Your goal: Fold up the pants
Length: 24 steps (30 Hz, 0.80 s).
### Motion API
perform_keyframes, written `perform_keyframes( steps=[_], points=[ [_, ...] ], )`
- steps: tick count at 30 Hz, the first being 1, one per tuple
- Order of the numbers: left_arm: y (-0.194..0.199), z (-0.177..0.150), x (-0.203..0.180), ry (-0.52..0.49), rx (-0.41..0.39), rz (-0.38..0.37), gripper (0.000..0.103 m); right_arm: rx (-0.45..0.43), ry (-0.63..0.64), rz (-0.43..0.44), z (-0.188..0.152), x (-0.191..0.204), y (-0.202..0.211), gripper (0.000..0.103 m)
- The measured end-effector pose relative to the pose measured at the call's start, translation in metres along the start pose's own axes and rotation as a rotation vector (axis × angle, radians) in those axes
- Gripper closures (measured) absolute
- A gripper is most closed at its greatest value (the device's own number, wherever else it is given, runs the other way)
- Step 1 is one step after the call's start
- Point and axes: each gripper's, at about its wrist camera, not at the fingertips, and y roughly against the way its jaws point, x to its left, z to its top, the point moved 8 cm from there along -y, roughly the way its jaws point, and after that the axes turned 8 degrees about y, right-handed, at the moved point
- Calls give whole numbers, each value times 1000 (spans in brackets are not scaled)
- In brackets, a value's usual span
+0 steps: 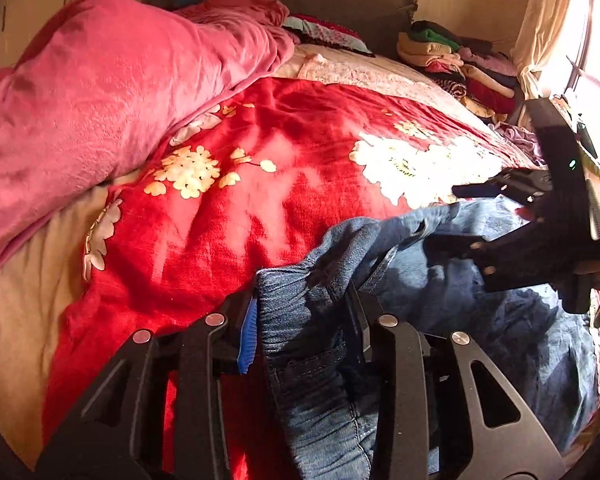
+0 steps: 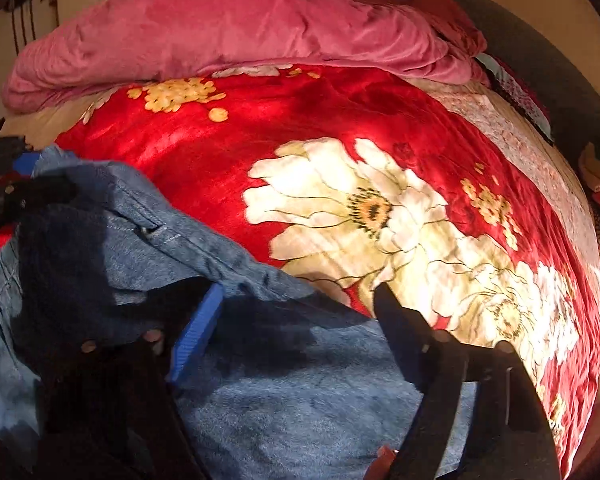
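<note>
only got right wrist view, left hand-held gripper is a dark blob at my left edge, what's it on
Observer: The left hand-held gripper has the gathered elastic waistband of the jeans filling the gap between its fingers, and the pads look pressed on it.
Operator: is my right one pinching denim yet
Observer: No. Seen from the side, the right hand-held gripper is open, its fingers straddling a raised fold.
Operator: what's lighting the bed from my right
Observer: A sunlit window with a pale curtain, past the bed's far corner.
</note>
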Motion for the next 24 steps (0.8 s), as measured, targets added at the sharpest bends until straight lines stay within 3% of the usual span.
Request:
perform_keyframes(
  steps=[2,3,5,7,18,24],
  points=[
    [1,0,-2,-11,-3,4,77,8,16,40,-1,10,-5,57],
    [1,0,-3,-20,-4,9,77,2,15,53,-1,13,-5,62],
    [1,0,-2,-20,-7,12,77,-28,14,54,-1,18,2,81],
    [3,1,-1,-15,-13,10,77,-42,6,23,-5,18,11,91],
    [43,-5,-21,-49,-89,-3,77,-237,-182,1,-23,26,112,96],
    [80,-29,-41,-84,-136,-10,77,-285,-228,1,-46,48,154,97]
  ],
)
